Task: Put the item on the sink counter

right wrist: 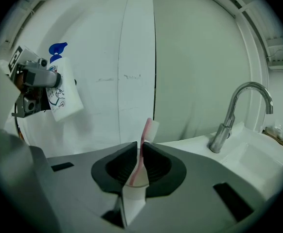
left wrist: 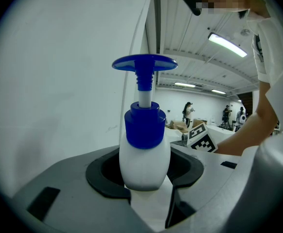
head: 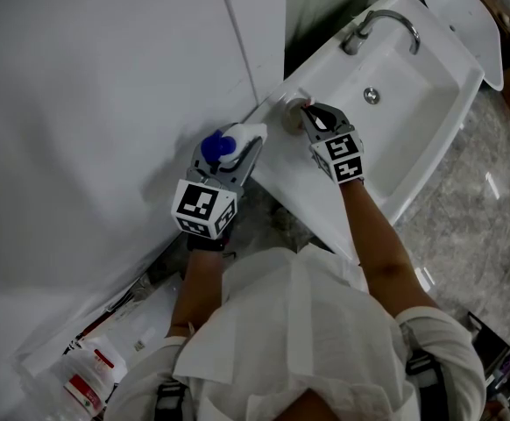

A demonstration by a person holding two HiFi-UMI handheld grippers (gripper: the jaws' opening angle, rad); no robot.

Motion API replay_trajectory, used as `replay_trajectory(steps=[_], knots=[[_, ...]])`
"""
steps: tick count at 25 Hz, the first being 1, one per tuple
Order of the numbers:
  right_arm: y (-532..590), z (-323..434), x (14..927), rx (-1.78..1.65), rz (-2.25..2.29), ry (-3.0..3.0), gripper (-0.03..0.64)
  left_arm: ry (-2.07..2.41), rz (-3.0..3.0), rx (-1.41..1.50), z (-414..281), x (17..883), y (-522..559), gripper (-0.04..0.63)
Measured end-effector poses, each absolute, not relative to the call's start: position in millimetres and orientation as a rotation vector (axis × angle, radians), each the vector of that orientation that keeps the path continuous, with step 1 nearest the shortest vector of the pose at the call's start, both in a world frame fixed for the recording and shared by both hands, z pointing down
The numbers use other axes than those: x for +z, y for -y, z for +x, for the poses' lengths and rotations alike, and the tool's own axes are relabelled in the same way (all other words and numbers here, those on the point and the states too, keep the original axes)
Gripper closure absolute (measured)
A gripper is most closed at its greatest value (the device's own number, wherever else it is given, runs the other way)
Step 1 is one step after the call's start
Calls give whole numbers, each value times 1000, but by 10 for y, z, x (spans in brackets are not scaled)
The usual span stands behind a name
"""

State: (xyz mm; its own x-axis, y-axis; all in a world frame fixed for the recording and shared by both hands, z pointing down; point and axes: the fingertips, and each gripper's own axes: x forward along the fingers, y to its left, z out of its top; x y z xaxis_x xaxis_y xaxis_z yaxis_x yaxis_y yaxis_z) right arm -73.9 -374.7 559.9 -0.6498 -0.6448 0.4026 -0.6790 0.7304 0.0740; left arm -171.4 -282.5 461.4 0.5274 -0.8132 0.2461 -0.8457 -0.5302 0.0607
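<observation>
Two loads: your left fingers [left wrist: 59,191] are clamping the pump bottle [left wrist: 145,164] left of the faucet [head: 386,23], just off the sink [head: 292,175]; your right fingers [right wrist: 192,178] are pinching a toothbrush [right wrist: 142,147]. Setting the bottle on its narrow rim is risking a topple.

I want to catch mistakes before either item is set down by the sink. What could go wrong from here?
1. The left gripper holds the pump bottle beside the counter, whose strip here is narrow, and not clearly over it. Set down there, the tall bottle may tip off the edge.
2. The right gripper pinches the thin toothbrush by its handle. It could pivot or slip into the basin.
</observation>
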Motion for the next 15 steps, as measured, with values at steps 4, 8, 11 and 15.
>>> replay_trajectory(steps=[4,8,11,15], knots=[[3743,-692,5604,168,1020,2508,531,1419,2600,274,-1695,4586,2841,387],[3703,-630,5588,188,1013,2478,529,1418,2611,272,-1685,4540,2833,387],[3686,-579,5558,216,1011,2447,531,1418,2617,270,-1671,4515,2843,387],[3656,-496,5550,261,994,2393,525,1417,2625,268,-1652,4480,2838,387]])
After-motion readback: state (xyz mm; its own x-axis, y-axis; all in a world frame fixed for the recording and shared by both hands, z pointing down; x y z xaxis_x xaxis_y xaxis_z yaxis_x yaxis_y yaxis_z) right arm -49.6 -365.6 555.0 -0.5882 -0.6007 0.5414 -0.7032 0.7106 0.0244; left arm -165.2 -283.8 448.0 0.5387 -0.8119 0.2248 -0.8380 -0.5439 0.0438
